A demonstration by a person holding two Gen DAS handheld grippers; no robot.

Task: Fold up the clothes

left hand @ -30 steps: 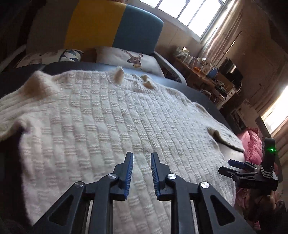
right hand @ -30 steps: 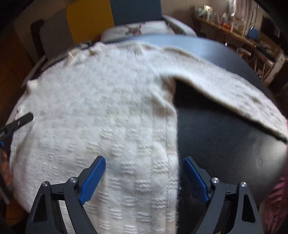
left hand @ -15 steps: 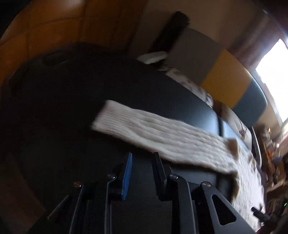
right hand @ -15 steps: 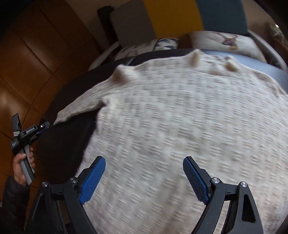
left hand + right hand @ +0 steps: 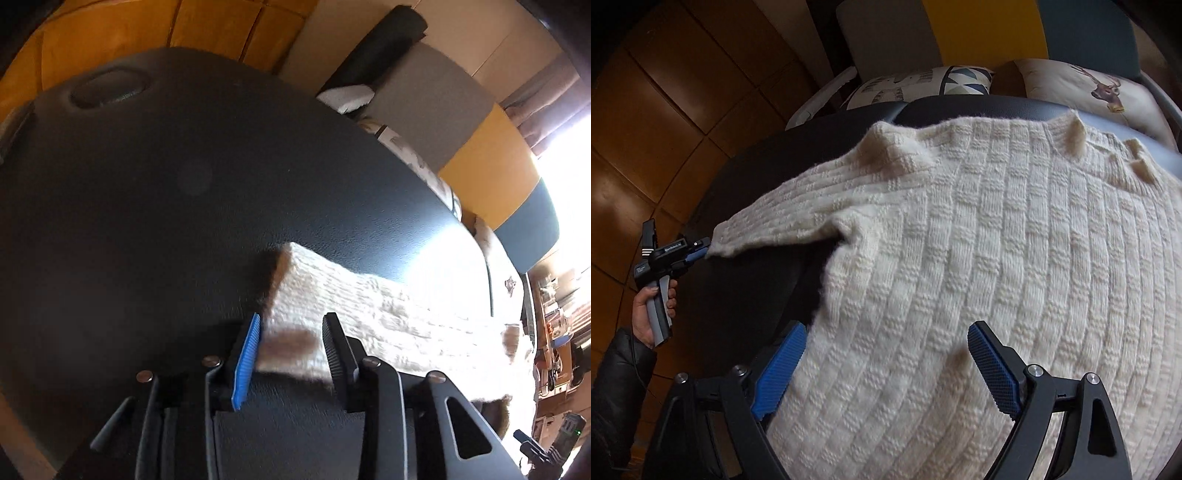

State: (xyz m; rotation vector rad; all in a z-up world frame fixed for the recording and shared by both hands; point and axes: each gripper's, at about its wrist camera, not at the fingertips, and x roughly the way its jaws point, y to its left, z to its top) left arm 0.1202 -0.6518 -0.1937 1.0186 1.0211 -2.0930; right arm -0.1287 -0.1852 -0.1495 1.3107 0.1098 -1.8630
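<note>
Left gripper (image 5: pixel 291 343) jaws opening, sleeve cuff (image 5: pixel 295 295) between them, pads not clearly pressing it. Right gripper (image 5: pixel 886 365) wide open over the cream sweater (image 5: pixel 997 258), holding nothing. Sweater lies flat across the black table (image 5: pixel 147 221), sleeve stretched toward its left edge, collar at the far edge. Past the far edge: patterned cushion (image 5: pixel 923 85), deer cushion (image 5: pixel 1093 92), grey-yellow-blue sofa back (image 5: pixel 960 29). Wood-panel wall (image 5: pixel 665 110) on the left.

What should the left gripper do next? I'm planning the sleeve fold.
Probably close on the cuff. The left gripper has jaws opening astride the sleeve end of the cream knit sweater, pads not pressing. The sleeve lies stretched out flat on the dark table, still unfolded.
</note>
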